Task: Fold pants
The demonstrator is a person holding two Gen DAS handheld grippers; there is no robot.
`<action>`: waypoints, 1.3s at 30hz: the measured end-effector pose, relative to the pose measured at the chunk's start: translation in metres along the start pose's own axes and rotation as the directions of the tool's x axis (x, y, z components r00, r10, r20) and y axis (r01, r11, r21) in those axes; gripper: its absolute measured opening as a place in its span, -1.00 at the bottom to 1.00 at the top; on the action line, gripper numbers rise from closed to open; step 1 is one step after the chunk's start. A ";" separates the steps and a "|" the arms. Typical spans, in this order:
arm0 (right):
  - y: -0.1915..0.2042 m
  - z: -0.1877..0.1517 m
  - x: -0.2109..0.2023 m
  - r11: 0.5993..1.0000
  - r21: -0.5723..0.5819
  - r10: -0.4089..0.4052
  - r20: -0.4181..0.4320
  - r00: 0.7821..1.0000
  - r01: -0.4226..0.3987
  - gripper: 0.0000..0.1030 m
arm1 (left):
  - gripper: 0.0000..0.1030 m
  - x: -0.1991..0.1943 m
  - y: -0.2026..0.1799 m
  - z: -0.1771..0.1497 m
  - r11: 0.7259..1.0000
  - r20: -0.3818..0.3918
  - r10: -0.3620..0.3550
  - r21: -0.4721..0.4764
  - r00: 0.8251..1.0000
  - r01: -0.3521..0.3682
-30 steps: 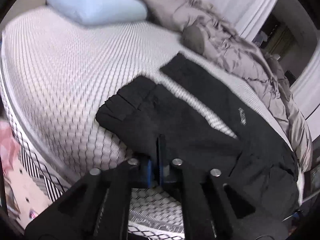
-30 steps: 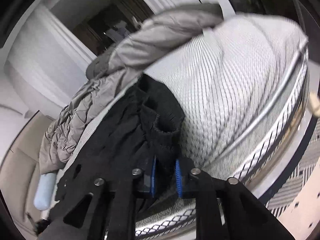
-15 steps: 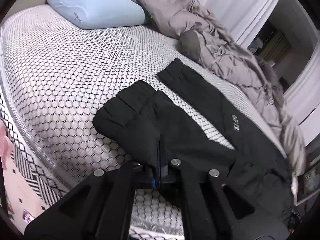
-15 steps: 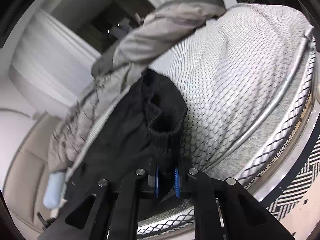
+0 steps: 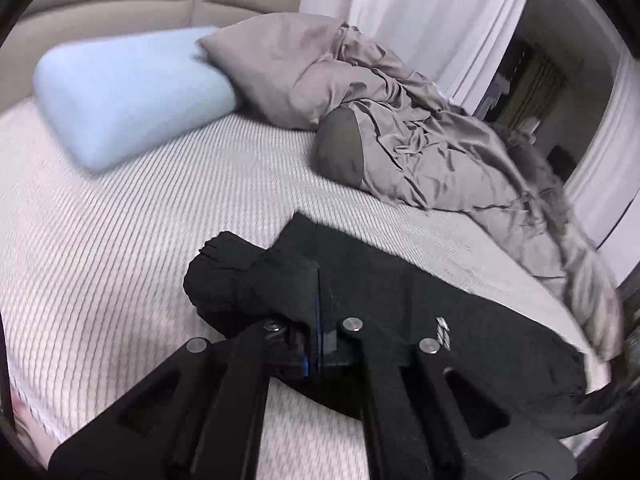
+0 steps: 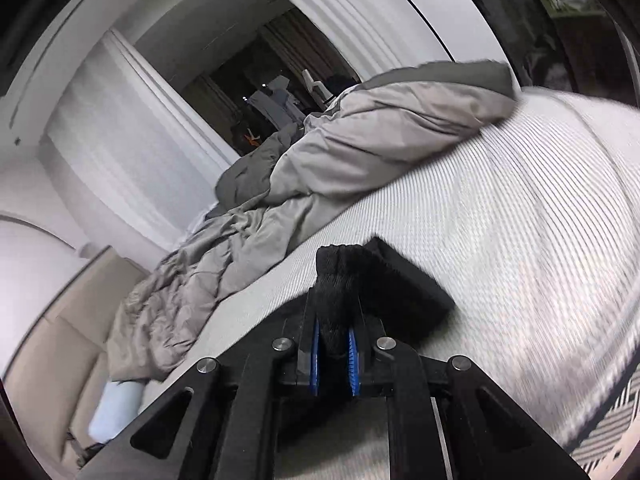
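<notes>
The black fabric pants lie on the white honeycomb-patterned mattress of the bed, stretched from the near left toward the far right in the left wrist view, with a small white logo showing on one leg. What has changed within the last second is that both pairs of tongs have clamped shut and lifted: a second ago the left tongs were a sliver apart over the near leg and the right tongs stood visibly apart around the ribbed cuff; both then pinched closed while the cloth lay flat, and now the blue pads of each are pressed on black fabric. In the left view the near leg has bunched into a raised roll against the tongs, and the rumpled grey duvet and pale blue pillow sit lower and nearer in the picture than before, which fits a rise and a push toward the far side. In the right view the ribbed black cuff stands up out of the clenched pads, clear of the mattress where it had lain. Both views are streaked with motion blur. The likely meaning is that the grasp phase is over and the fold itself has begun, the held parts probably being carried over the rest of the garment; the fabric is not yet laid down, so no crease is set
</notes>
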State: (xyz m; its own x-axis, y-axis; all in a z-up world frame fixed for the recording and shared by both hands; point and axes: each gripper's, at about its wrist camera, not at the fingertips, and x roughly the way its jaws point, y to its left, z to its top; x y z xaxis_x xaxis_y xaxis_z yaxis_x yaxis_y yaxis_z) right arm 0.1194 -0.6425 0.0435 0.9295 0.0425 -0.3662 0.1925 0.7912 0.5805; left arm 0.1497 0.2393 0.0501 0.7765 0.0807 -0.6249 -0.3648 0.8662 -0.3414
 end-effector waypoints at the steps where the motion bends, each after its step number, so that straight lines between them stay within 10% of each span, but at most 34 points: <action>1: 0.007 0.008 0.018 1.000 -0.014 -0.010 0.001 1.000 0.010 -0.81 | -0.98 0.015 -0.010 0.010 1.000 0.006 0.019 0.018 1.000 -0.019; 4: 0.020 0.028 0.075 0.997 -0.035 -0.073 -0.026 0.997 0.072 -0.73 | -0.75 0.061 -0.031 0.033 0.998 0.001 0.048 0.033 0.999 -0.048; 7: 0.026 0.048 0.135 0.976 -0.059 -0.207 0.015 0.978 0.208 0.17 | -0.34 0.099 -0.037 0.047 0.999 -0.030 0.034 0.028 0.999 -0.033; 9: 0.024 0.054 0.153 0.967 -0.057 -0.247 0.016 0.969 0.247 0.48 | 0.57 0.118 -0.043 0.052 0.998 -0.070 0.042 0.052 0.997 -0.038; 11: 0.022 0.054 0.164 0.970 -0.044 -0.241 -0.009 0.970 0.241 0.48 | 0.92 0.124 -0.046 0.052 0.992 -0.045 0.107 0.064 0.993 -0.104; 26: 0.083 -0.040 0.092 0.980 -0.198 0.001 -0.176 0.984 -0.036 0.79 | 0.89 0.055 -0.062 -0.038 0.999 -0.102 -0.039 0.018 0.994 0.041; 32: 0.093 -0.078 0.073 0.965 -0.229 0.075 -0.223 0.972 -0.127 0.84 | 0.38 0.073 -0.068 -0.084 0.987 -0.206 -0.129 -0.125 0.970 0.105; 37: 0.081 -0.101 0.084 0.963 -0.230 0.073 -0.275 0.959 -0.139 0.84 | 0.17 0.100 -0.083 -0.093 0.995 -0.249 -0.080 -0.070 0.965 0.065; 39: 0.078 -0.101 0.086 0.960 -0.249 0.060 -0.255 0.965 -0.125 0.84 | -0.37 0.107 -0.084 -0.096 0.996 -0.244 -0.076 -0.073 0.967 0.060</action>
State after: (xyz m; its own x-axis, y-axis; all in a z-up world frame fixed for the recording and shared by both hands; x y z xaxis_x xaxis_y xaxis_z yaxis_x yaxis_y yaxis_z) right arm 0.1819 -0.5156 -0.0165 0.8283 0.2439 -0.5043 -0.0096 0.9063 0.4225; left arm 0.2145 0.1282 -0.0556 0.6533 -0.1080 -0.7493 -0.3540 0.8313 -0.4284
